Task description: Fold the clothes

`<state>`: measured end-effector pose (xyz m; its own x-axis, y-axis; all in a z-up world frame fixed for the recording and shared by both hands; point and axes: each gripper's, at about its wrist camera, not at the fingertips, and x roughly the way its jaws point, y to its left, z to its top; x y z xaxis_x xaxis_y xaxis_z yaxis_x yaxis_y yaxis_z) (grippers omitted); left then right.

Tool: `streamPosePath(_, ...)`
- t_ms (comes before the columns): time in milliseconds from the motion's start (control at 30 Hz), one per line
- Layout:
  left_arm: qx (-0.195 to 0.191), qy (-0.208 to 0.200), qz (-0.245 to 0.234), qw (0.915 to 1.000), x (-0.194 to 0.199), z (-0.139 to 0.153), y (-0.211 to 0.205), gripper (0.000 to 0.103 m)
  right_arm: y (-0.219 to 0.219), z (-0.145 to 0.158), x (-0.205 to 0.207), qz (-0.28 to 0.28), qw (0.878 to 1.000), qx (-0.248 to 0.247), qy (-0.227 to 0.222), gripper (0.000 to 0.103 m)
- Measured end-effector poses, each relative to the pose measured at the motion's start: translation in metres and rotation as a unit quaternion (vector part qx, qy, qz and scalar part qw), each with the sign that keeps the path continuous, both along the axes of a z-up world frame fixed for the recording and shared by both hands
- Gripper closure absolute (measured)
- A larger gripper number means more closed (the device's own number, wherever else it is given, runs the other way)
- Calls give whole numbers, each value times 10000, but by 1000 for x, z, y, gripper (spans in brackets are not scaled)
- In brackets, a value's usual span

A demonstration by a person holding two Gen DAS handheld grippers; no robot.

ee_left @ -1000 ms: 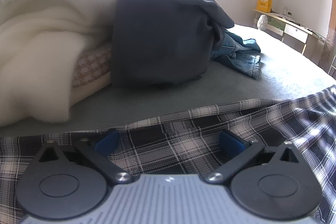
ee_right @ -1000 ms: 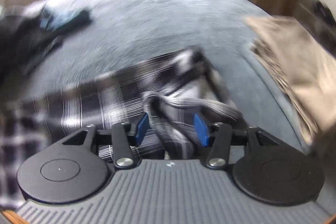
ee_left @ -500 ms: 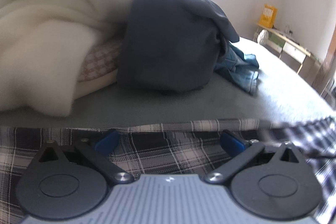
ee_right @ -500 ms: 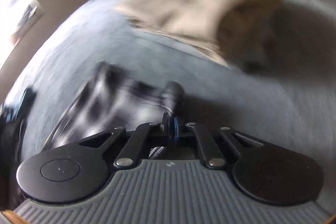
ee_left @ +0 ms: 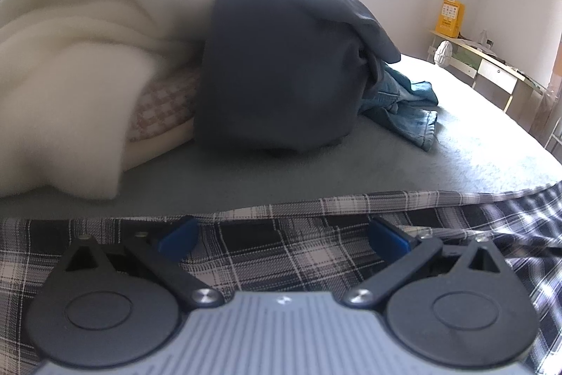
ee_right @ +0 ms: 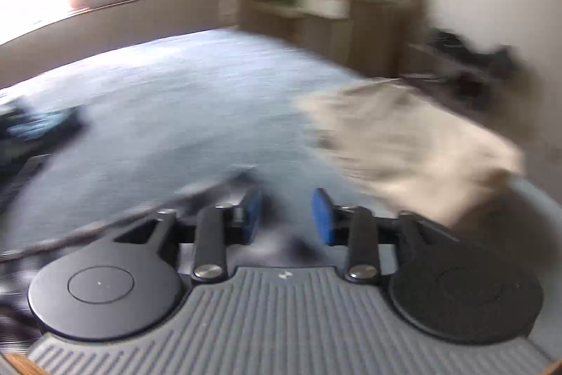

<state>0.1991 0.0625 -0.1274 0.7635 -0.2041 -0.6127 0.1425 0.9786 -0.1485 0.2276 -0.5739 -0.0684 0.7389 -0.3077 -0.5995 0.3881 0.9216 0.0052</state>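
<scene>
A black-and-white plaid garment (ee_left: pixel 281 255) lies flat on the grey-blue bed (ee_left: pixel 316 171), its far edge running straight across the left wrist view. My left gripper (ee_left: pixel 282 236) is wide open just above it, blue pads apart, holding nothing. My right gripper (ee_right: pixel 287 217) is open too, with a gap between its blue pads. A blurred dark edge of the plaid garment (ee_right: pixel 105 227) lies below and left of it. The right wrist view is motion-blurred.
A heap of unfolded clothes lies at the far left: white fleece (ee_left: pixel 70 58), a dark grey garment (ee_left: pixel 281 58) and blue jeans (ee_left: pixel 411 115). A folded beige garment (ee_right: pixel 404 143) lies on the bed at right. A desk (ee_left: pixel 491 65) stands by the wall.
My right gripper closed on the plaid fabric, swung with it, then opened and let it go. The garment's far edge now lies straighter. My left gripper stayed open in place.
</scene>
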Motion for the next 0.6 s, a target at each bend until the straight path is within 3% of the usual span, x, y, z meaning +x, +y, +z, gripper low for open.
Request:
streamPosePath(100, 45, -11, -2, 10000, -2, 0, -1, 0, 0, -6, 44, 125, 9952, 918, 309, 59)
streamPosePath(200, 50, -32, -1, 10000, -3, -1, -2, 0, -10, -19, 84, -242, 9805, 1812, 726, 59)
streamPosePath(300, 31, -57, 0, 10000, -4, -2, -1, 0, -22, -34, 111, -741, 9627, 2366, 1082, 59)
streamPosePath(433, 7, -74, -6, 10000, -5, -2, 1, 0, -31, -51, 127, -1132, 9482, 2655, 1331, 60)
streamPosePath(600, -37, -92, -9, 10000, -7, -2, 4, 0, -34, -56, 147, -1217, 9456, 2542, 1624, 62)
